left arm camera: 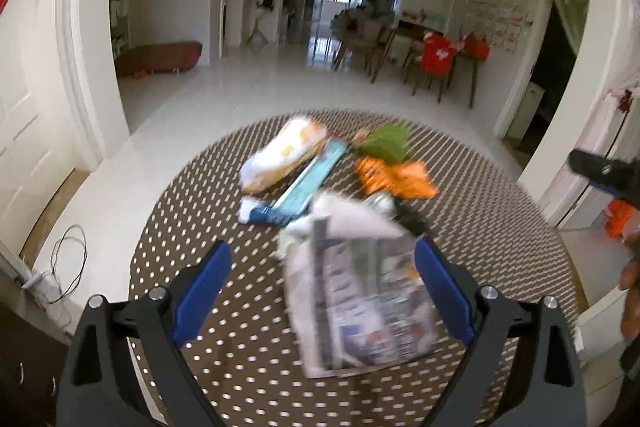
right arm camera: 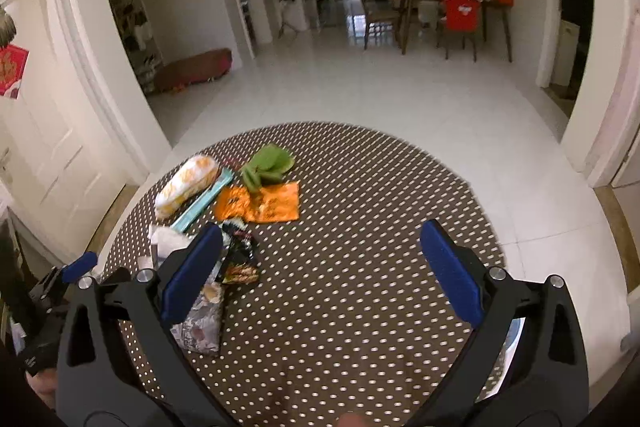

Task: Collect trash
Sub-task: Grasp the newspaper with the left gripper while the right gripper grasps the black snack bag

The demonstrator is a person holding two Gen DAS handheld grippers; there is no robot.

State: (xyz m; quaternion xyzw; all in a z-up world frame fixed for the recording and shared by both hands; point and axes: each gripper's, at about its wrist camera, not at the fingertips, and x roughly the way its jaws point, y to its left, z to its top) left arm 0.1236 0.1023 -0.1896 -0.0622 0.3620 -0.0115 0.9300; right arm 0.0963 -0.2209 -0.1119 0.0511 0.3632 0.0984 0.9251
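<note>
- Left wrist: my left tongs (left arm camera: 322, 281) are spread wide, the newspaper wad (left arm camera: 360, 301) between them against the right pad; whether it touches the table (left arm camera: 192, 203) is unclear.
- Right wrist: my right tongs (right arm camera: 320, 267) gape empty; only here a dark snack wrapper (right arm camera: 239, 255) shows at 10 o'clock.

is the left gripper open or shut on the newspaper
Open: the left gripper has its jaws spread wide around the crumpled newspaper, blue pads not clamping it.
</note>
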